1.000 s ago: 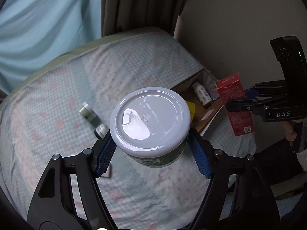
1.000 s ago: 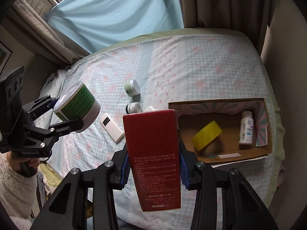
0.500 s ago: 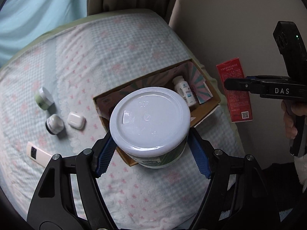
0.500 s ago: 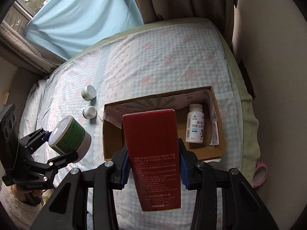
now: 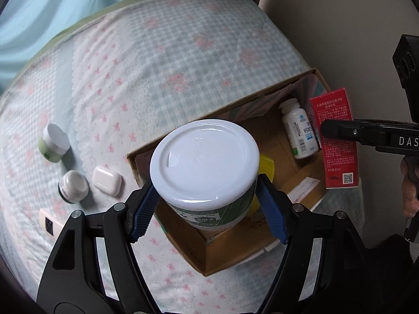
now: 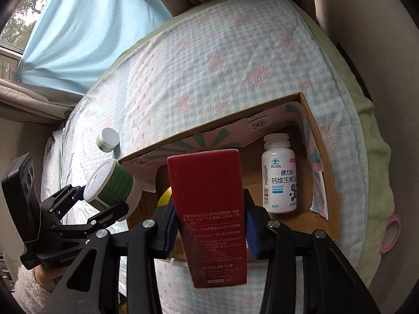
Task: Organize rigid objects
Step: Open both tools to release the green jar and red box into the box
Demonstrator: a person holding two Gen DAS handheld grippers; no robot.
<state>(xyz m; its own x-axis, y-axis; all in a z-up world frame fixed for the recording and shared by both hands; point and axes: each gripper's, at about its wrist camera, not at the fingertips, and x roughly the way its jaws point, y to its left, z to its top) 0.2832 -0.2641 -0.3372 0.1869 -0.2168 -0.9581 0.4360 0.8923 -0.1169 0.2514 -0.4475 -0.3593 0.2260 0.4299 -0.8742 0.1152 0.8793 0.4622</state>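
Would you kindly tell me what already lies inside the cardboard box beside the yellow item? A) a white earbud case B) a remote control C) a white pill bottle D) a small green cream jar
C: a white pill bottle lies on its side on the floor of the cardboard box.

We see a glossy white plastic lid (image 5: 204, 161) on the jar, a matt brown cardboard box (image 5: 222, 251), a smooth red paper carton (image 6: 209, 209), soft checked cloth on the bed (image 5: 157, 60), and ribbed blue pads (image 5: 272, 209) on the tongs.
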